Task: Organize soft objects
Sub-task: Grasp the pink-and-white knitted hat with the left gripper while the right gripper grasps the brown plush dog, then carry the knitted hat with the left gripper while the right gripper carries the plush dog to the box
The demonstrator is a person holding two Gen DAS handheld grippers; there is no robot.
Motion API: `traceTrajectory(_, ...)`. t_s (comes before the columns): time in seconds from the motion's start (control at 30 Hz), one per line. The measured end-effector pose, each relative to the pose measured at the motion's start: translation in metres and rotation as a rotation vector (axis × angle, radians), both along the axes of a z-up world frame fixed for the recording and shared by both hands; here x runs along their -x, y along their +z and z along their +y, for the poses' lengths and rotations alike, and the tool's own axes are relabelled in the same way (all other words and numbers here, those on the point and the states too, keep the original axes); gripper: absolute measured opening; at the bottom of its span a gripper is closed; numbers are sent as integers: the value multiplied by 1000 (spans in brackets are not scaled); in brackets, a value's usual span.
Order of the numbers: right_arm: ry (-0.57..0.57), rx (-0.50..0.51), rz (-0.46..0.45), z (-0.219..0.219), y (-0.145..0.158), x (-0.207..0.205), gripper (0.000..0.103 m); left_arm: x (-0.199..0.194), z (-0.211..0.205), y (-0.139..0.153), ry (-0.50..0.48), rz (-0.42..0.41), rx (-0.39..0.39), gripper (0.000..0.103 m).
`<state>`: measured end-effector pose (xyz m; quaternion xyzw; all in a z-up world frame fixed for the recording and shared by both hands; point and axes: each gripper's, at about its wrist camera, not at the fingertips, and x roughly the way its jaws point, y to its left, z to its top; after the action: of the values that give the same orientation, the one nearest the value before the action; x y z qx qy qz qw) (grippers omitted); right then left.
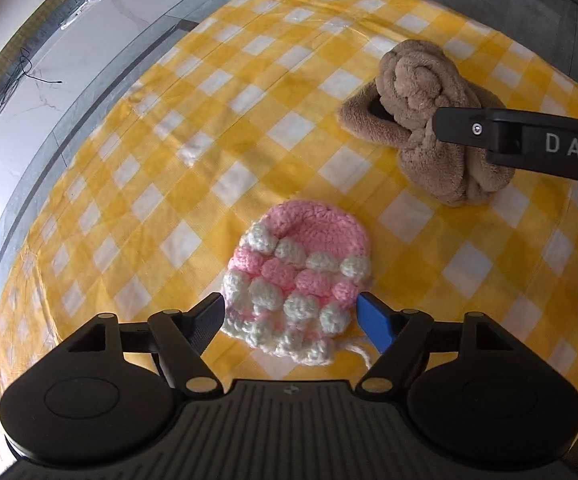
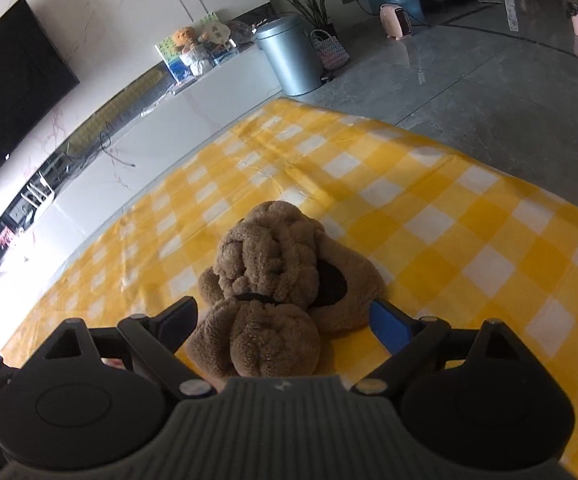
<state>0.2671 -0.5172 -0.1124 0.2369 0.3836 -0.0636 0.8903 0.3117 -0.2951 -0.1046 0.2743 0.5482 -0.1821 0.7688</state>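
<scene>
Soft objects lie on a yellow-and-white checked cloth spread over a grey tiled floor. Nearest in the left wrist view, a pink and white crocheted pouch rests flat on the cloth, its near end lying between the fingers of the left tongs. Those tongs stand wide open; the black finger and the blue finger flank the pouch, neither visibly pressing on it. A loose strand of white yarn trails from the pouch's near edge.

Farther out and to the right sits a brown plush toy, apart from the pouch. In the right wrist view the same toy lies between the spread fingers of the right tongs, which are open, with a gap between the blue finger and the toy. In the left view, one dark finger of the right tongs crosses in front of the toy.

Beyond the cloth stand a grey bin, a low white cabinet and a dark screen.
</scene>
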Motion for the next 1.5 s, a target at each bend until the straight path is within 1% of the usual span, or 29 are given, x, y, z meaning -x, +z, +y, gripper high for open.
traceTrajectory(0.03,19,18,12,3,-2,-5,91,-2,-1,-4,0,14,-4,91)
traceTrajectory(0.1,51,60,24,9,-5,-13,91,-2,-4,-8,-11,0,-24,93)
traceTrajectory(0.17,55,117,53,13,-8,-19,92,2,-7,-12,-52,-48,-33,91)
traceTrajectory(0.23,48,150,71,16,-9,-22,93,4,-10,-18,-84,-49,-51,85)
traceTrajectory(0.3,40,152,86,18,-10,-25,93,4,-11,-20,-92,-51,-61,84)
traceTrajectory(0.37,43,170,97,20,-11,-28,94,1,-12,-19,-79,-39,-66,79)
traceTrajectory(0.43,50,185,105,22,-10,-29,94,0,-14,-18,-74,-34,-79,70)
traceTrajectory(0.5,50,181,108,23,-8,-29,93,3,-17,-19,-90,-46,-110,61)
traceTrajectory(0.53,49,170,109,22,-6,-27,93,5,-19,-19,-97,-53,-119,59)
traceTrajectory(0.6,50,155,110,21,-3,-27,93,8,-21,-20,-100,-75,-134,48)
traceTrajectory(0.63,51,160,117,22,-2,-27,93,10,-22,-21,-100,-86,-146,45)
traceTrajectory(0.67,49,171,126,23,-2,-27,93,11,-23,-21,-100,-94,-156,43)
traceTrajectory(0.73,38,190,127,25,-2,-27,93,11,-23,-17,-88,-95,-148,39)
traceTrajectory(0.8,34,189,123,26,-2,-26,93,11,-20,-9,-70,-88,-131,37)
traceTrajectory(0.87,50,193,126,29,-6,-26,93,15,-17,0,-61,-87,-136,37)
traceTrajectory(0.97,66,193,136,31,-10,-27,93,27,-10,13,-72,-120,-153,37)
traceTrajectory(1.03,65,198,137,33,-12,-28,93,35,-4,24,-83,-135,-123,37)
traceTrajectory(1.1,91,218,139,37,-15,-29,86,41,4,39,-62,-140,-74,37)
traceTrajectory(1.17,153,263,128,44,-15,-26,69,47,11,54,-42,-154,-18,37)
traceTrajectory(1.23,191,279,121,50,-12,-25,59,54,18,67,-26,-170,24,37)
traceTrajectory(1.33,210,303,129,54,-10,-24,53,65,31,83,6,-196,73,37)
traceTrajectory(1.37,211,289,130,53,-9,-24,45,69,35,88,13,-204,85,37)
traceTrajectory(1.43,200,265,128,50,-5,-23,45,77,43,97,20,-218,107,37)
traceTrajectory(1.5,193,270,125,48,-2,-21,45,83,52,108,32,-233,129,37)
